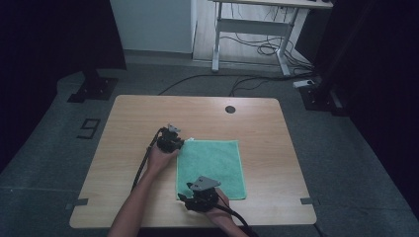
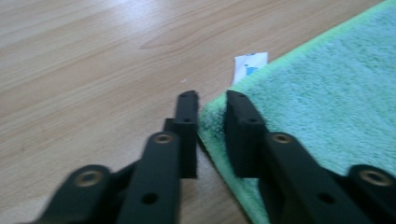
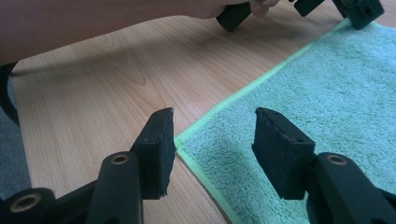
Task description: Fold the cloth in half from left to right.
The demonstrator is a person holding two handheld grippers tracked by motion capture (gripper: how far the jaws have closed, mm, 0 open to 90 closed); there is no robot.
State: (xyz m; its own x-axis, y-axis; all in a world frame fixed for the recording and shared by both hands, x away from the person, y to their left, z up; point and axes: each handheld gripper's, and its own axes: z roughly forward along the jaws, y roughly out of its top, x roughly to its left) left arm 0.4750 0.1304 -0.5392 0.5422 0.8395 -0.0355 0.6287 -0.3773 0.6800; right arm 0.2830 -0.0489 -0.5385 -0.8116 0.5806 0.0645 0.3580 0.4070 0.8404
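Note:
A green towel (image 1: 212, 165) lies flat on the wooden table (image 1: 128, 123). My left gripper (image 1: 171, 140) is at the towel's far left corner. In the left gripper view its jaws (image 2: 211, 99) stand close together, and the towel's corner (image 2: 212, 116) fills the narrow gap between them. My right gripper (image 1: 201, 193) is at the towel's near left corner. It is open (image 3: 212, 114), with one jaw over bare wood and the other over the towel (image 3: 327, 93), so the green hem runs between them.
A white label (image 2: 250, 65) sticks out from the towel's far edge. A dark round grommet (image 1: 230, 109) sits near the table's far edge. The other hand and gripper (image 3: 359, 11) show at the top of the right gripper view. Cables and a desk frame (image 1: 252, 29) are on the floor beyond.

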